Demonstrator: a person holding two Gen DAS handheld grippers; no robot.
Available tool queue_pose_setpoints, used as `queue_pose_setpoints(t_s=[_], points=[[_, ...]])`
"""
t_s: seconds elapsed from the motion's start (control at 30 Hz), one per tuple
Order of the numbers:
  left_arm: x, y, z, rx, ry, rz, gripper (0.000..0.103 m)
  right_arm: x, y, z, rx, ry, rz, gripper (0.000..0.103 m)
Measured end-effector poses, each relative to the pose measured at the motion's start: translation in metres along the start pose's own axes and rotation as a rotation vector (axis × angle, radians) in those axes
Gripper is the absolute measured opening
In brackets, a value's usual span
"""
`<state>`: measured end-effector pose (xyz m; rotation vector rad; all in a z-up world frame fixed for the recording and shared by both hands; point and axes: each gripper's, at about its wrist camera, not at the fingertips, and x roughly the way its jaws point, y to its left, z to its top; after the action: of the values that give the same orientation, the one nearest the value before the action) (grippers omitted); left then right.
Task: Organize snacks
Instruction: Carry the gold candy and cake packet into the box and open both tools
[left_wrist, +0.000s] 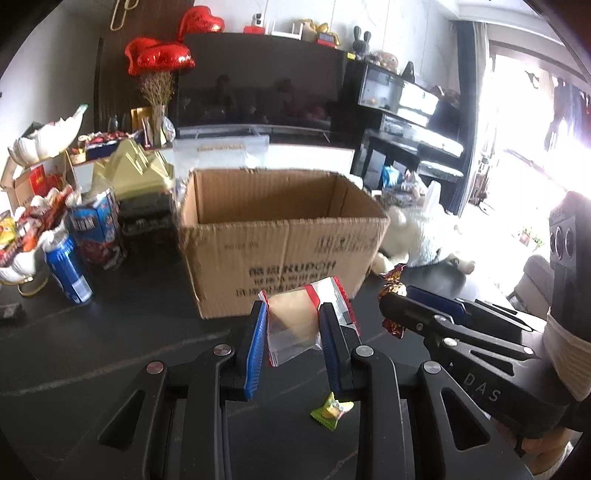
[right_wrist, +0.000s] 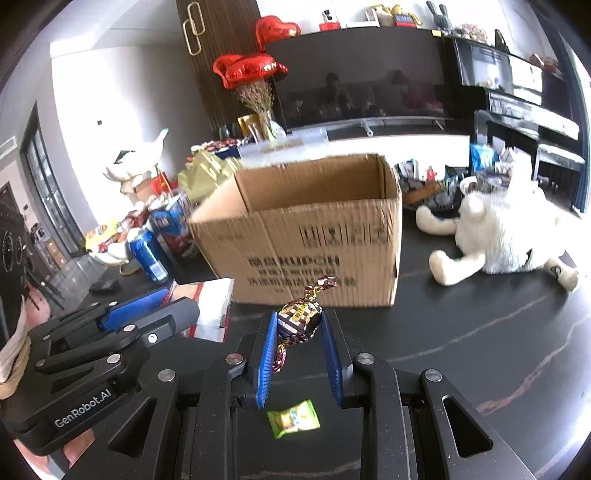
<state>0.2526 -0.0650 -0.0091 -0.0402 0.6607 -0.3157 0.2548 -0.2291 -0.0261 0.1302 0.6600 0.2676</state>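
Observation:
An open cardboard box (left_wrist: 280, 236) stands on the dark table; it also shows in the right wrist view (right_wrist: 306, 236). My left gripper (left_wrist: 293, 314) is shut on a clear snack packet with red edges (left_wrist: 295, 321), held just in front of the box. My right gripper (right_wrist: 299, 321) is shut on a foil-wrapped candy (right_wrist: 301, 317), also in front of the box. In the left wrist view the right gripper (left_wrist: 395, 306) is at the right with the candy (left_wrist: 393, 284). In the right wrist view the left gripper (right_wrist: 177, 299) is at the left with the packet (right_wrist: 212, 310). A green wrapped candy (right_wrist: 293, 419) lies on the table below my grippers.
Blue cans (left_wrist: 68, 269), snack boxes and a white swan-shaped dish (left_wrist: 22, 236) crowd the table left of the box. A white plush toy (right_wrist: 502, 229) lies to the right. A TV (right_wrist: 354, 81) and red heart balloons (left_wrist: 159, 55) are behind.

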Motion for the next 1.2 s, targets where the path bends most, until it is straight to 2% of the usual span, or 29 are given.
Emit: queue_pose_setpoints(t_s=[0.43, 0.9, 1.2], points=[[-0.020, 0.007, 0.046, 0.030, -0.074, 0.025, 0.029, -0.014, 0.015, 0.050, -0.028, -0.074, -0.024, 0.026], [0.000, 0.018, 0.098, 0.051, -0.058, 0.043, 0.029, -0.001, 0.016, 0.101, -0.067, -0.091, -0.069, 0.026], [0.040, 0.028, 0.121, 0.040, 0.004, 0.056, 0.029, 0.028, 0.008, 0.125, -0.080, -0.069, -0.100, 0.026]])
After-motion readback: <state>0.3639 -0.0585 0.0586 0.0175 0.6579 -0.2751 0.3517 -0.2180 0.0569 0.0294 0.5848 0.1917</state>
